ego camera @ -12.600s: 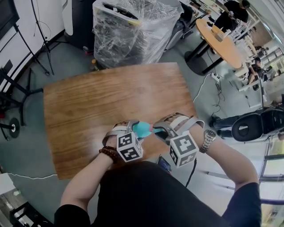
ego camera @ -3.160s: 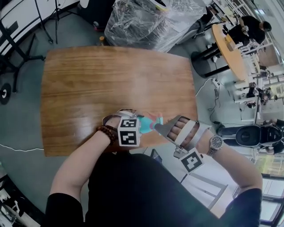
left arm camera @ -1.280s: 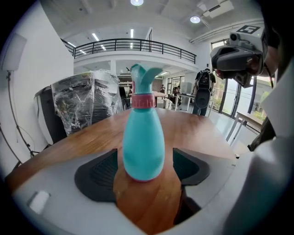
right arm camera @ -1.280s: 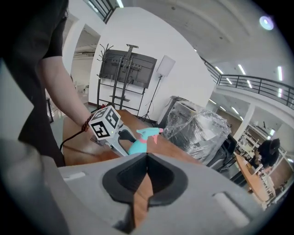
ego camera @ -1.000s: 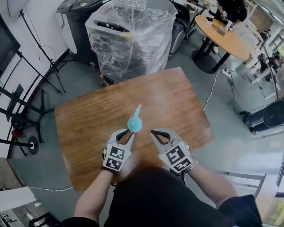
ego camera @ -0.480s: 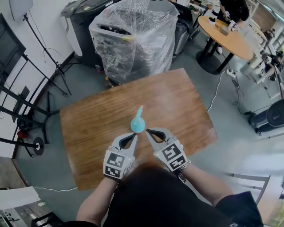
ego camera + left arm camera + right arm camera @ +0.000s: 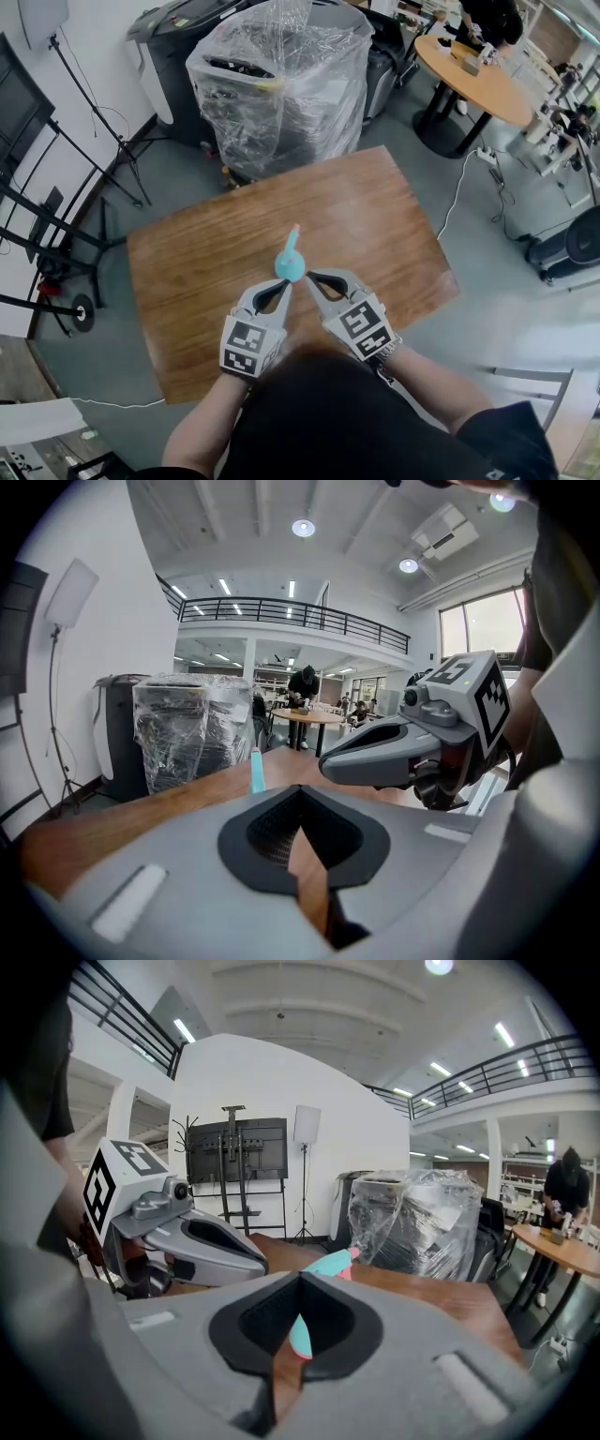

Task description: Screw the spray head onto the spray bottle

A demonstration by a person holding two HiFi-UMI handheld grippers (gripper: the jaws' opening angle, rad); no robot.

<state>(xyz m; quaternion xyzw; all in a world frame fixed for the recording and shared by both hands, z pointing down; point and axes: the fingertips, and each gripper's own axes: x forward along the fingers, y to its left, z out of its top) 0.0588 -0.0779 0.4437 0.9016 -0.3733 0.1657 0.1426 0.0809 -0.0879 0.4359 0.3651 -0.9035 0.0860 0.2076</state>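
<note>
On the table [image 7: 375, 216], spray bottle [image 7: 287, 265] stands upright with spray head [image 7: 294, 234] on, left gripper [image 7: 283, 284] and right gripper [image 7: 310, 277] both fully closed, empty, tips just beside it; any forward nudge could topple it since nothing holds it.

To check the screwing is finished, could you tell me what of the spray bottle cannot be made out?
Head view: on the spray bottle, the screw joint is too small.
Left gripper view: the left gripper hides all but a teal sliver.
Right gripper view: the right gripper covers its middle.
</note>
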